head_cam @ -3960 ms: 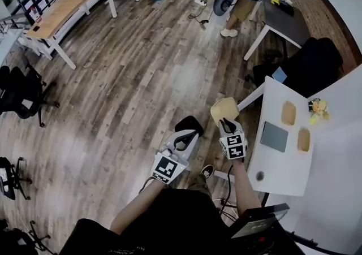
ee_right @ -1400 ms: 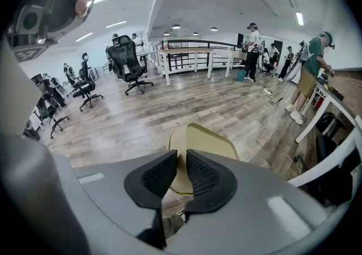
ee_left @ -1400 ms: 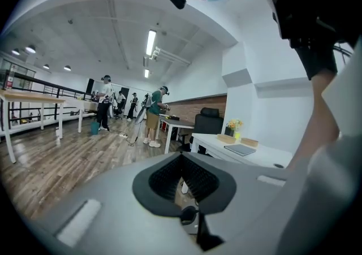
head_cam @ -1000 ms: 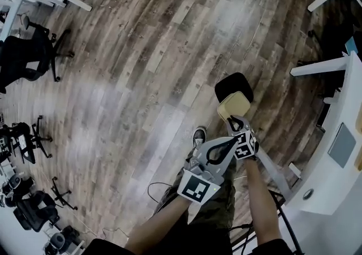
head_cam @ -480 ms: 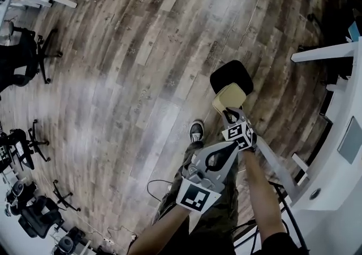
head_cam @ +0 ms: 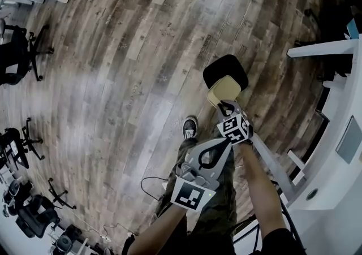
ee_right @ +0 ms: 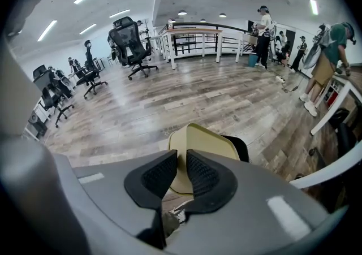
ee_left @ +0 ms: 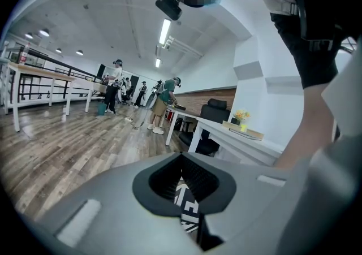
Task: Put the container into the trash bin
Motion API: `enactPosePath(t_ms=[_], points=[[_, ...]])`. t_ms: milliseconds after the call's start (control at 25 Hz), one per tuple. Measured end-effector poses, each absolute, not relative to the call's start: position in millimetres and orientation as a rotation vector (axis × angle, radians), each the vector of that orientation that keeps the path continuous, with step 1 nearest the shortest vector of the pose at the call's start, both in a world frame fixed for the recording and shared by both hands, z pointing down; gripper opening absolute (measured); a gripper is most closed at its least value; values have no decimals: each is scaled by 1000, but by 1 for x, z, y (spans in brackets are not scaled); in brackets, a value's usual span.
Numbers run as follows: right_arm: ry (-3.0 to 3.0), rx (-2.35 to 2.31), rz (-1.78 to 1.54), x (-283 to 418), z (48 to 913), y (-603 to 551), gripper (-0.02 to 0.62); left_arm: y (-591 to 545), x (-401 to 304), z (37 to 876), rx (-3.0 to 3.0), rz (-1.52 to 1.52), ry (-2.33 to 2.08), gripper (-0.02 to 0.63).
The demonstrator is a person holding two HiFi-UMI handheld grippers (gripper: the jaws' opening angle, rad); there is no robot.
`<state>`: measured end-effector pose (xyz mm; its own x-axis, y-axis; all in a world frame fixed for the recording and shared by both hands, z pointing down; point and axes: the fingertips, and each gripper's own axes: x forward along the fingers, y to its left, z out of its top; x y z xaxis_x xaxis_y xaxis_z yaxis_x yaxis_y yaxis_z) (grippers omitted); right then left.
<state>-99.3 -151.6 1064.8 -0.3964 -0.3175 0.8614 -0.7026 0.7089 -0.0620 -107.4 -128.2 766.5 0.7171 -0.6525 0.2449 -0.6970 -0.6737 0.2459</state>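
My R gripper [head_cam: 225, 106] fingers pinch the container [head_cam: 224, 89] by its rim, over the near edge of the black trash bin [head_cam: 225, 67] on the floor [head_cam: 141, 50]. L gripper [head_cam: 225, 146] is closed and empty. I'd centre the container over the opening b4 letting go, or it may clip the rim

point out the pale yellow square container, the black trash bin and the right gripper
pale yellow square container [head_cam: 225, 89], head view, flat middle
black trash bin [head_cam: 224, 66], head view, uncovered part
right gripper [ee_right: 181, 160], right gripper view, between its fingertips

The container [head_cam: 225, 90] looks smooth and matt, the floor [head_cam: 141, 50] sheeny wood plank, the fingers [ee_right: 155, 177] ribbed.
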Motion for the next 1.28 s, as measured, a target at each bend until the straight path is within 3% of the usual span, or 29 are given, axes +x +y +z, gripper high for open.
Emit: enactPosePath(t_ms=[1280], points=[[-1952,735,384,-86,1080,-212,77,-134,-104,784,2592,227,-1026,-9]])
